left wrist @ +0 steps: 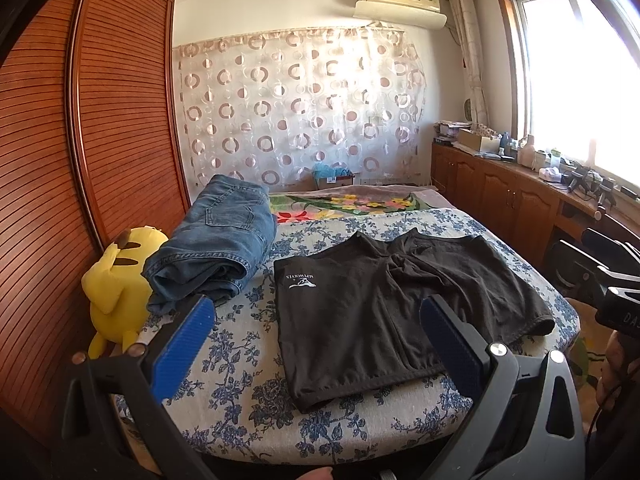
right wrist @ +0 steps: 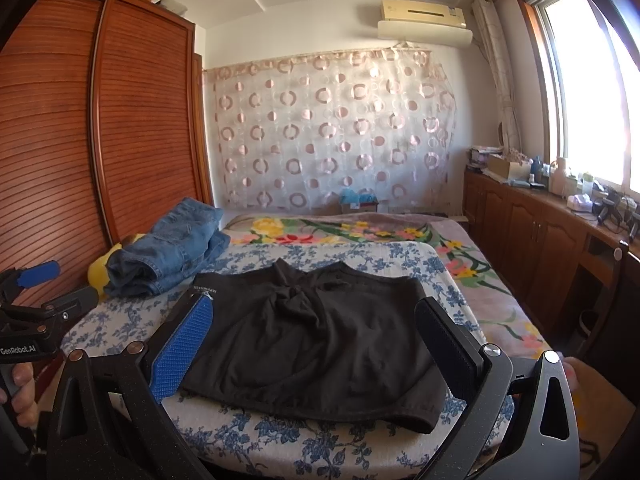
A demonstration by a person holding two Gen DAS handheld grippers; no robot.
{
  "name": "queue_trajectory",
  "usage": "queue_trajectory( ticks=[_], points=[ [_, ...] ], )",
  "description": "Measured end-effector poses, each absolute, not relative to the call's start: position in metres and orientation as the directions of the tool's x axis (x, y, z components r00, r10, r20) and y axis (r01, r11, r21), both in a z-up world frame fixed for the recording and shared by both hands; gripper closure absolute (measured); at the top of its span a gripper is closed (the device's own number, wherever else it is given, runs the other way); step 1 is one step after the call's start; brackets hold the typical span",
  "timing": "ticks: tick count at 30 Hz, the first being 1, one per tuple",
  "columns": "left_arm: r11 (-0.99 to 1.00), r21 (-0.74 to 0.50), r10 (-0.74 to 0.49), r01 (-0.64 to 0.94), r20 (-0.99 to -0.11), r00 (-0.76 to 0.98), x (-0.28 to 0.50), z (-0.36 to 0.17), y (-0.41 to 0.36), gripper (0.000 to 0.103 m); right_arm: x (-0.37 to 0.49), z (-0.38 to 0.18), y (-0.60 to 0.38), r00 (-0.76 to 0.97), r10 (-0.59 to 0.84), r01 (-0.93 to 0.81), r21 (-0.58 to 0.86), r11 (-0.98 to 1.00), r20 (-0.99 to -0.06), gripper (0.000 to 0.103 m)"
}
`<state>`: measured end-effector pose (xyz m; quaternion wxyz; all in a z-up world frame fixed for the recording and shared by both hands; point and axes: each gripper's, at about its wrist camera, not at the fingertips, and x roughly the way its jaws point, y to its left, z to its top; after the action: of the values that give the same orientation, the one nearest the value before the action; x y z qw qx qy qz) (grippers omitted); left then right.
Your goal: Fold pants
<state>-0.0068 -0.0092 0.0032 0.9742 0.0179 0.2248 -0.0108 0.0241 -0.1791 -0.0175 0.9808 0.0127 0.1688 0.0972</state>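
Note:
Black shorts (left wrist: pixel 400 300) (right wrist: pixel 316 340) with a small white logo lie spread flat on the blue-flowered bedspread (left wrist: pixel 240 412) (right wrist: pixel 280 436), bunched at the crotch. My left gripper (left wrist: pixel 316 320) hovers open above the near edge of the bed, over the left leg of the shorts, holding nothing. My right gripper (right wrist: pixel 316 328) is open too, its fingers framing the shorts from above the near edge. The left gripper's tool (right wrist: pixel 36 300) shows at the left edge of the right wrist view, and the right gripper's tool (left wrist: pixel 608 284) shows at the right edge of the left wrist view.
Folded blue jeans (left wrist: pixel 216 248) (right wrist: pixel 168 248) rest on the bed's left side beside a yellow plush toy (left wrist: pixel 116 284). A wooden wardrobe (left wrist: pixel 80 140) stands on the left. Wooden cabinets (left wrist: pixel 500 192) with clutter run under the window on the right. A floral blanket (right wrist: pixel 360 232) lies further back.

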Motion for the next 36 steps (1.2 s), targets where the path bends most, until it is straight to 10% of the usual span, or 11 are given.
queue_trajectory(
  ticks=[36],
  points=[
    [0.997, -0.004, -0.067, 0.083, -0.623, 0.779, 0.032, -0.082, 0.028, 0.000, 0.035, -0.072, -0.245, 0.835, 0.152, -0.161, 0.030, 0.987, -0.528, 0.012]
  ],
)
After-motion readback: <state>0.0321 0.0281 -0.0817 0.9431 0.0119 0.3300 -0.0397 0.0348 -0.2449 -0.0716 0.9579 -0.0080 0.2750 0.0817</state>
